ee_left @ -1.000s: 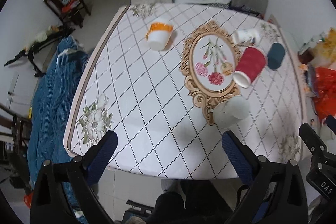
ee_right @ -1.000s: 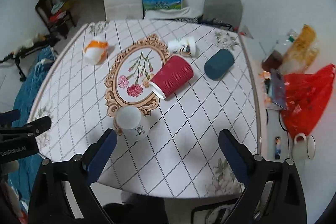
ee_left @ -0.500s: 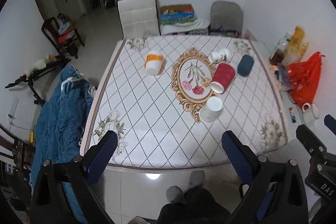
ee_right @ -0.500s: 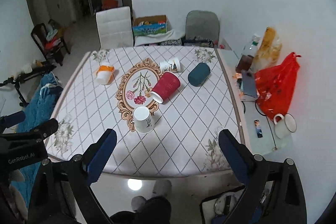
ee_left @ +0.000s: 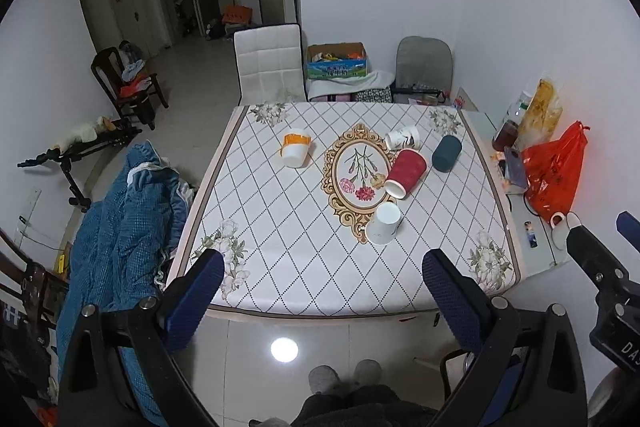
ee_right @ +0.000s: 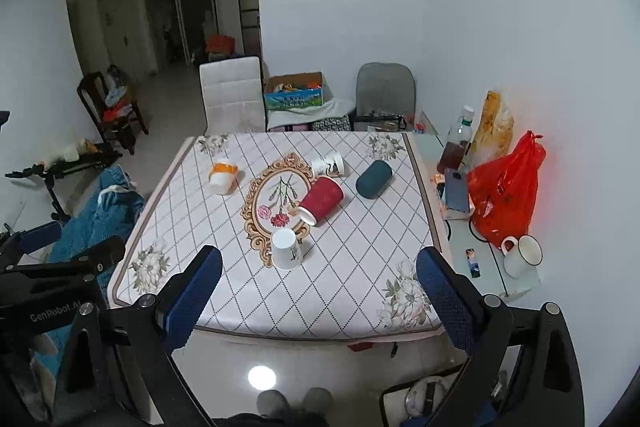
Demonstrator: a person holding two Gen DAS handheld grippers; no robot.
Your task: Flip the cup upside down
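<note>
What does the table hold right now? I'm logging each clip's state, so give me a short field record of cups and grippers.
cups on table: five
upside down: orange-banded cup; white cup
lying on side: red cup, teal cup, printed white cup
left gripper: open, empty, back from the table
right gripper: open, empty, back from the table
side table: red bag, white mug
</note>
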